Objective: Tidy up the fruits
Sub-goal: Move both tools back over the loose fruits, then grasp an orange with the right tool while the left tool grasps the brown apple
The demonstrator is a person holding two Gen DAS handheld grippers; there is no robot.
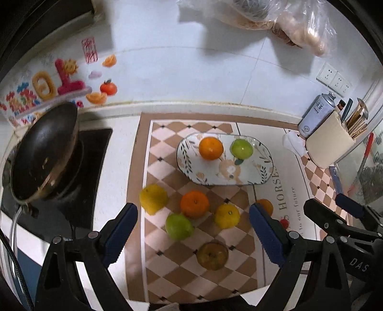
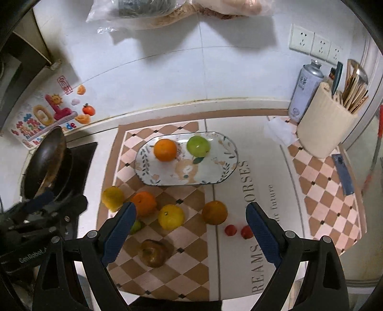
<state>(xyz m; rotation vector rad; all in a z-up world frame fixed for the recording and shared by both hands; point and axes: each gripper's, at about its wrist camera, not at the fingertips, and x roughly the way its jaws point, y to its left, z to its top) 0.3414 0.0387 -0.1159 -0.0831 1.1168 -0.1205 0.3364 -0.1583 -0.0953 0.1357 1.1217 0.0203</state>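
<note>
An oval patterned plate (image 1: 251, 177) (image 2: 215, 174) holds an orange (image 1: 211, 148) (image 2: 165, 150) and a green fruit (image 1: 241, 149) (image 2: 198, 146). Loose on the checkered mat lie a yellow fruit (image 1: 153, 199) (image 2: 112, 198), an orange (image 1: 194, 204) (image 2: 144, 203), a green fruit (image 1: 179, 226), a second yellow fruit (image 1: 227, 216) (image 2: 171, 217), a brown apple (image 1: 212, 256) (image 2: 154, 253), another orange (image 2: 214, 212) and two small red fruits (image 2: 230, 230). My left gripper (image 1: 192, 213) is open and empty above the loose fruit. My right gripper (image 2: 190, 210) is open and empty too.
A dark pan (image 1: 43, 153) sits on the stove at the left. A beige utensil holder (image 2: 325, 129) and a spray can (image 2: 304, 91) stand at the back right. A blue flat object (image 2: 343, 174) lies on the right mat. Bags (image 1: 275, 16) hang on the wall.
</note>
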